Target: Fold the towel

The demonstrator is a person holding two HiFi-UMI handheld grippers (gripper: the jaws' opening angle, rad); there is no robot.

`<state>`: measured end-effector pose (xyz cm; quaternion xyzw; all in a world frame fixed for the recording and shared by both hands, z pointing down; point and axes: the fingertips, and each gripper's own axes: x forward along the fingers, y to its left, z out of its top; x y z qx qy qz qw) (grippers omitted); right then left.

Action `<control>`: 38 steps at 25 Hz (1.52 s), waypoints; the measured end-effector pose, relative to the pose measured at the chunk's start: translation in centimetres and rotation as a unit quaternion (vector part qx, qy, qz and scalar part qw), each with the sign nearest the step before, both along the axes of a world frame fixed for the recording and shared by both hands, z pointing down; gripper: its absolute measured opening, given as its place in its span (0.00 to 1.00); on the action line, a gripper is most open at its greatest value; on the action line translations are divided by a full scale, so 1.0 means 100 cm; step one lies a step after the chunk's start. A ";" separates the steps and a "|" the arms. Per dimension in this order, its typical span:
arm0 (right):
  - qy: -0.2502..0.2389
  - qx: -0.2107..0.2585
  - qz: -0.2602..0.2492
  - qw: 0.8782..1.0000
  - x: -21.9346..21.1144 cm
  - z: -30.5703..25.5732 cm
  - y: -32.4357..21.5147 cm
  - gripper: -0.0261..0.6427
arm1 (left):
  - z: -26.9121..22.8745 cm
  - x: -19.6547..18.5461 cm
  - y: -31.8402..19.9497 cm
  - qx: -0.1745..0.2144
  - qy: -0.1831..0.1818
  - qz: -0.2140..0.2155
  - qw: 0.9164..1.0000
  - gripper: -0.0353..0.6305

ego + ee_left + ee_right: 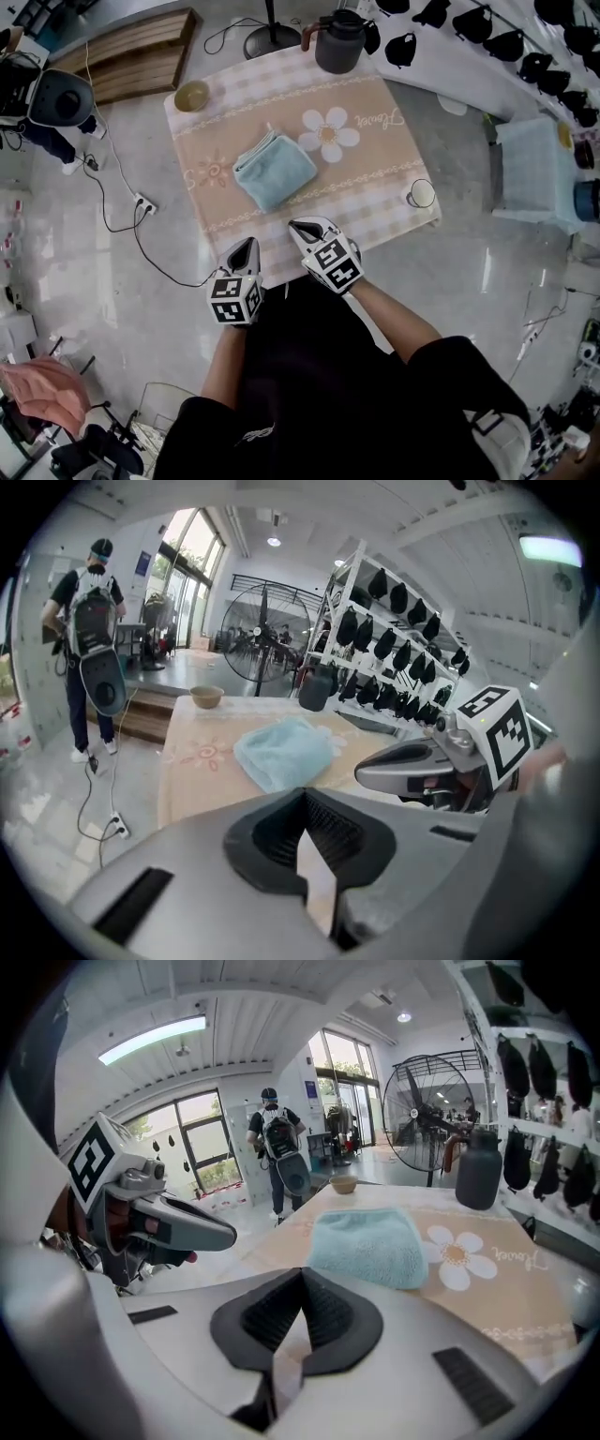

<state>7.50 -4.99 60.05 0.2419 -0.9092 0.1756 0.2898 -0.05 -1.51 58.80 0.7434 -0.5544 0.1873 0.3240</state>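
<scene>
Both my grippers are clenched on nothing. The left gripper (pixel 249 244) and right gripper (pixel 302 228) hang side by side over the near edge of the table (pixel 401 217), tips pointing forward and down. In each gripper view the black pads meet in a closed seam, with only cloth (pixel 375 122) showing past them. The towel (pixel 274 169) lies ahead of both tips, clear of them, near the middle of the table. It is pale blue and folded into a small, thick block, set at a slant to the table's edges. From the right gripper view it sits straight ahead, with the left gripper off to the side. A printed daisy (pixel 329 132) on the cloth is just beside the towel, on my right. Farther off, a bowl (pixel 191 95) stands at the far left corner, a dark jug (pixel 339 41) at the far edge, and a cup (pixel 421 193) near the right edge.
</scene>
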 end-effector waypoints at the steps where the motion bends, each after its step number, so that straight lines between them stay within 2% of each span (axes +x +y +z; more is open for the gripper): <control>1: -0.005 0.009 0.005 1.000 -0.001 -0.009 -0.002 0.04 | -0.008 -0.002 -0.001 0.008 -0.008 0.000 1.000 0.06; 3: -0.014 0.031 0.010 0.999 -0.003 -0.031 -0.005 0.04 | -0.026 -0.004 -0.006 0.026 -0.010 -0.006 1.000 0.06; 5: -0.022 0.056 0.014 0.998 -0.005 -0.056 -0.010 0.04 | -0.049 -0.005 -0.015 0.057 0.003 -0.015 0.998 0.06; 9: -0.050 0.098 0.037 0.993 -0.014 -0.109 -0.023 0.04 | -0.103 -0.006 -0.038 0.129 0.033 -0.025 0.991 0.06; 11: -0.059 0.120 0.048 0.990 -0.019 -0.134 -0.031 0.04 | -0.131 -0.010 -0.050 0.157 0.028 -0.022 0.987 0.06; 15: -0.075 0.148 0.078 0.983 -0.025 -0.181 -0.040 0.04 | -0.178 -0.025 -0.060 0.189 0.017 -0.012 0.982 0.06; 23: -0.107 0.236 0.121 0.958 -0.032 -0.267 -0.070 0.04 | -0.252 -0.053 -0.086 0.282 0.001 -0.003 0.960 0.06; 27: -0.106 0.272 0.134 0.947 -0.028 -0.286 -0.072 0.04 | -0.259 -0.052 -0.093 0.291 0.020 0.003 0.957 0.06; 32: -0.104 0.285 0.150 0.941 -0.030 -0.288 -0.078 0.04 | -0.272 -0.060 -0.097 0.312 0.007 0.012 0.950 0.06; 38: -0.104 0.304 0.151 0.935 -0.039 -0.296 -0.076 0.04 | -0.278 -0.070 -0.095 0.321 0.015 0.018 0.947 0.06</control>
